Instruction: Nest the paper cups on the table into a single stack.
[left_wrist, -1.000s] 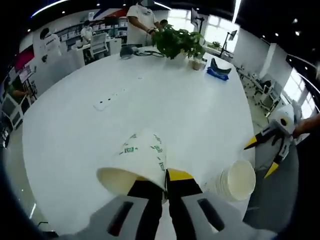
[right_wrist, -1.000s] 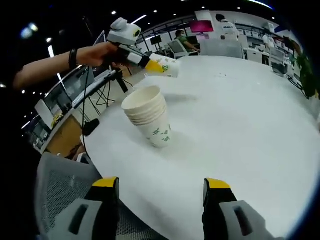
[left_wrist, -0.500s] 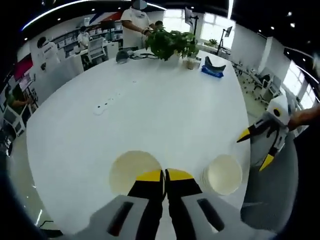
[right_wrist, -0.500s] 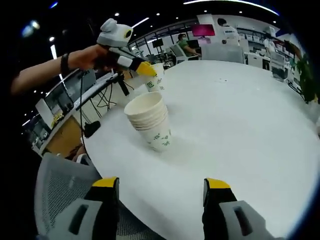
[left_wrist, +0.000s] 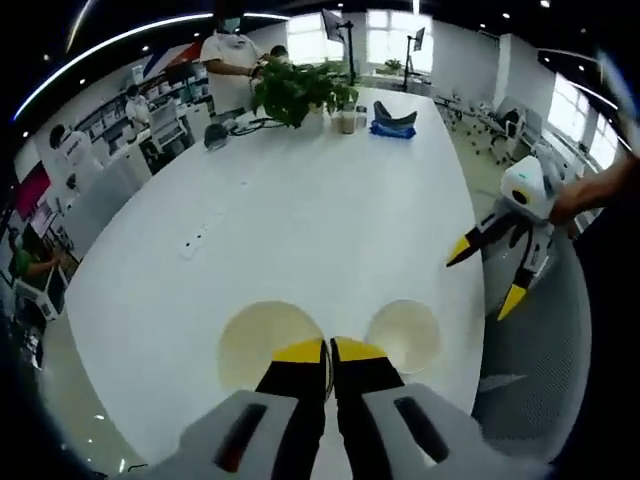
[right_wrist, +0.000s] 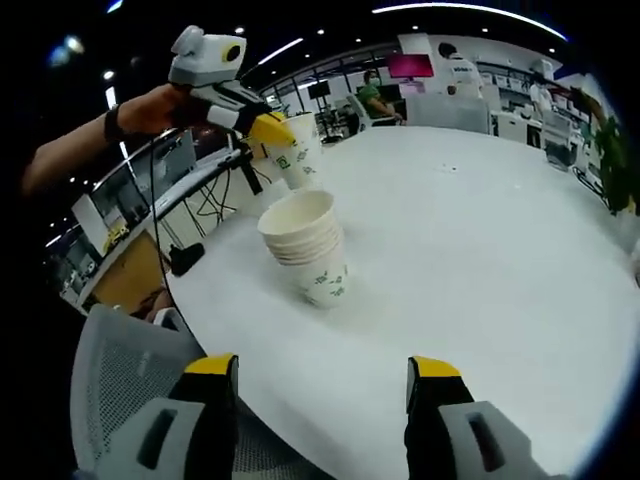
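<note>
A single white paper cup with green print (right_wrist: 296, 152) hangs upright, mouth up, with my left gripper (right_wrist: 264, 127) shut on its rim. From above, its round mouth (left_wrist: 268, 341) sits just left of the closed yellow fingertips (left_wrist: 300, 352) of the left gripper (left_wrist: 327, 352). A stack of several nested cups (right_wrist: 310, 250) stands on the white table (right_wrist: 480, 250), below and right of the held cup; its mouth (left_wrist: 402, 335) lies close beside the held cup. My right gripper (right_wrist: 322, 368) stands open near the table edge, away from the stack, also visible as the right gripper (left_wrist: 487, 275).
A grey mesh chair (right_wrist: 115, 385) stands at the table edge below my right gripper. At the far end of the table are a potted plant (left_wrist: 295, 90), a blue object (left_wrist: 393, 122) and a dark object (left_wrist: 217, 135). People stand beyond it.
The held cup has turned from lying tilted to upright with its mouth up. My left gripper has carried it closer to the stack and a little higher. The right gripper stays open.
</note>
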